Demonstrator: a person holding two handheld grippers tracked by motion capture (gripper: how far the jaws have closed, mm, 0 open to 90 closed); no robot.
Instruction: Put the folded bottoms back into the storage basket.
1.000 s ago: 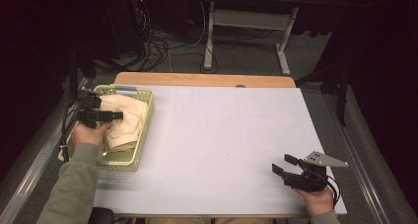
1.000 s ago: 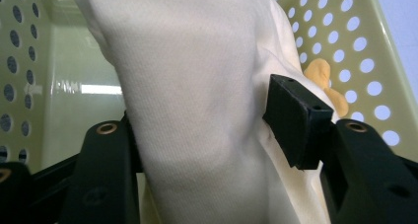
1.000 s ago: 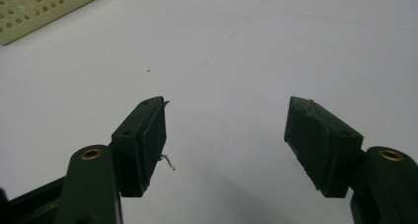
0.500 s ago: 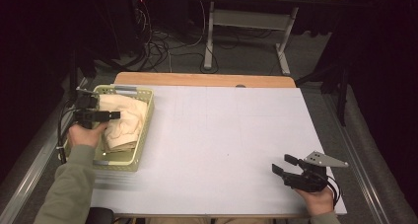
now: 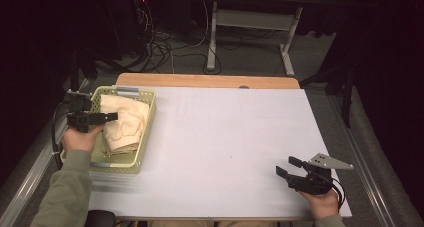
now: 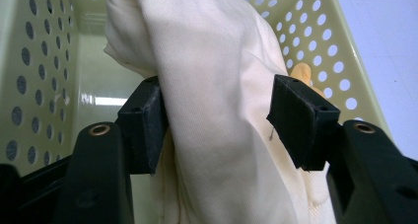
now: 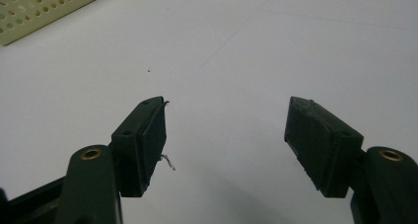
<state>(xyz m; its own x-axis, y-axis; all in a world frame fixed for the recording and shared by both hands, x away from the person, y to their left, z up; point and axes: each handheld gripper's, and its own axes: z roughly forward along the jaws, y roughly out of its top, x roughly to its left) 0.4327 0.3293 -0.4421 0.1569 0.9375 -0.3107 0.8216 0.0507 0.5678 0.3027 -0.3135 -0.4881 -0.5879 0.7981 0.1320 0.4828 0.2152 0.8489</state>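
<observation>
A cream cloth [image 5: 125, 124] lies bunched in a pale green perforated basket [image 5: 150, 119] at the table's left. My left gripper [image 5: 112, 117] reaches level into the basket from its left side. In the left gripper view a fold of the cloth [image 6: 212, 61] hangs between the jaws of the left gripper [image 6: 217, 120]. It brushes the left pad [image 6: 148, 130] without being pinched, and the basket wall [image 6: 39, 76] stands behind. My right gripper [image 5: 286, 166] rests low on the white table near the front right. The right gripper [image 7: 224, 135] stands open on nothing.
A white sheet [image 5: 225, 137] covers the table, and a strip of wooden edge [image 5: 200, 80] shows at the back. Beyond it are a desk frame [image 5: 250, 22] and floor cables [image 5: 160, 42]. A corner of the basket [image 7: 44, 7] shows in the right gripper view.
My left gripper has drawn back a little to the left over the basket. The right gripper has stayed where it was.
</observation>
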